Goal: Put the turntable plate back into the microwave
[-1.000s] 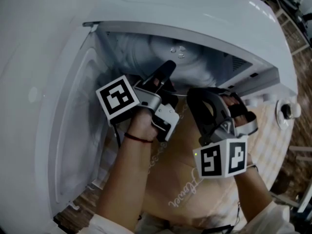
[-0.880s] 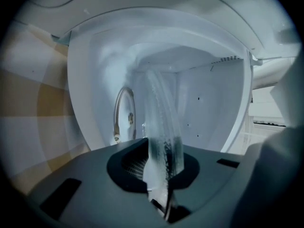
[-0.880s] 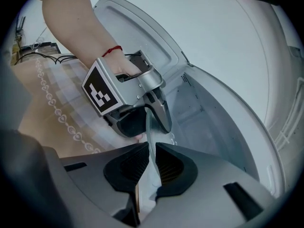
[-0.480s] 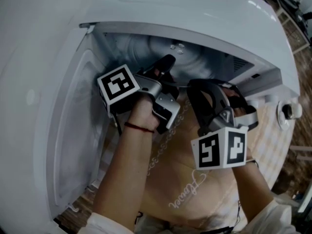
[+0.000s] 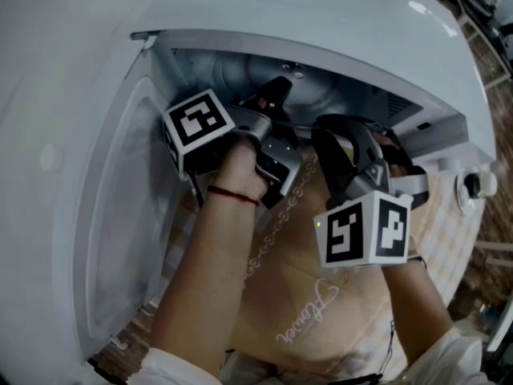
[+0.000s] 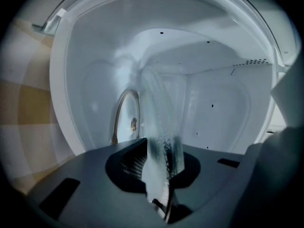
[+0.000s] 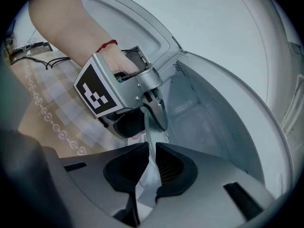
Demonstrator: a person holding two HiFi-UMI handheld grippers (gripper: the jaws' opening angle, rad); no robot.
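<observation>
Turntable plate: clear glass, held on edge at the mouth of the microwave, rim pointing into the cavity. Not yet seated.

Left tongs: clamped on the plate's rim, glass runs between the ribbed pads. Right tongs: likewise closed on the rim, at a spot near the left pair, which shows just beyond it in the right gripper view.

Risks (judgement):
- Glass is smooth and each pair bites only a narrow strip of rim, so the plate could slip or swing if either hold eases.
- Two holds on one rigid pane: if the hands twist against each other, the rim could chip.
- The plate must turn flat before it goes down. Turned too soon, its edge could strike the frame of the opening or a cavity wall.
- Set down off centre, it would rock instead of sitting level.

Look of the plate: transparent with a faint grey-blue tint, thick rounded rim, some mottled patterning near the left grip. Full outline is not visible.

Surroundings: white cavity with a ring and small hub inside. Door stands open at the person's left.
</observation>
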